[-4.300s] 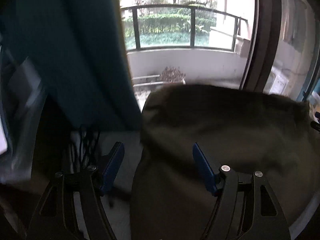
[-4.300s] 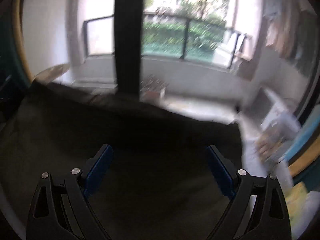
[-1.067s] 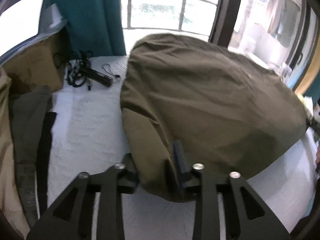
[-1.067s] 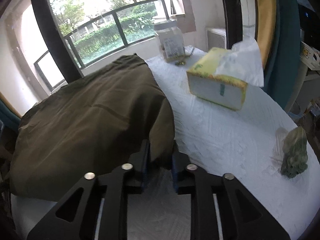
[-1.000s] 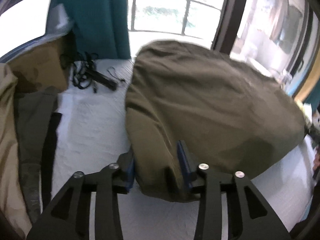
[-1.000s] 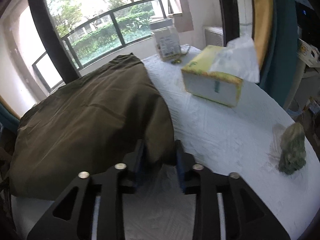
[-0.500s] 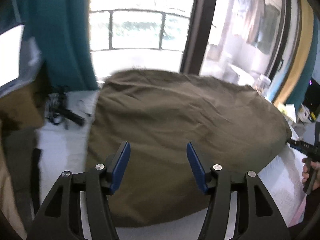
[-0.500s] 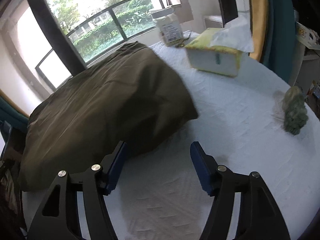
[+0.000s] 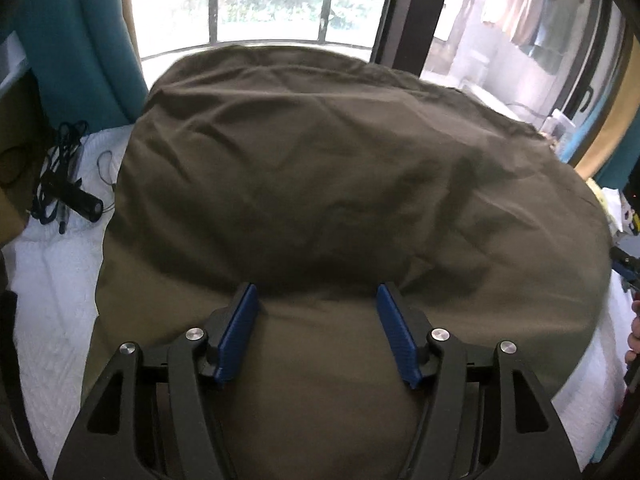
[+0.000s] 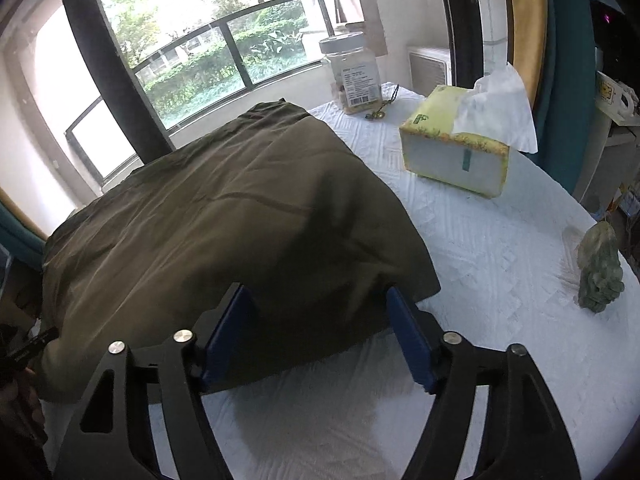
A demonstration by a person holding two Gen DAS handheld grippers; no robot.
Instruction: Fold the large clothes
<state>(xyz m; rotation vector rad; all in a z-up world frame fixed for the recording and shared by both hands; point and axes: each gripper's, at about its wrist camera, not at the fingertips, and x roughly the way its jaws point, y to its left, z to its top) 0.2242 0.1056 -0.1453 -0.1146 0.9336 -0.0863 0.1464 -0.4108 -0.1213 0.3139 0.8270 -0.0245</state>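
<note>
A large olive-green garment (image 9: 340, 168) lies folded on the white-covered table (image 9: 52, 300), filling most of the left wrist view. My left gripper (image 9: 317, 294) hovers over its near part; the jaws are opening, and the blue pads press on nothing. In the right wrist view the garment (image 10: 224, 220) spreads to the left and its near right corner lies just beyond my right gripper (image 10: 317, 294). That gripper's jaws are opening too, and the cloth beneath them is not pinched.
On the table (image 10: 500, 280) stand a yellow tissue box (image 10: 456, 152), a clear jar (image 10: 354, 76) and a green figurine (image 10: 602, 268). Black cables (image 9: 64, 184) lie at the far left beside a teal curtain (image 9: 76, 40). Windows are behind the table.
Both grippers let go of the garment's near edge and their jaws spread apart. The left gripper swung to the right over the cloth. The garment has settled flat on the table.
</note>
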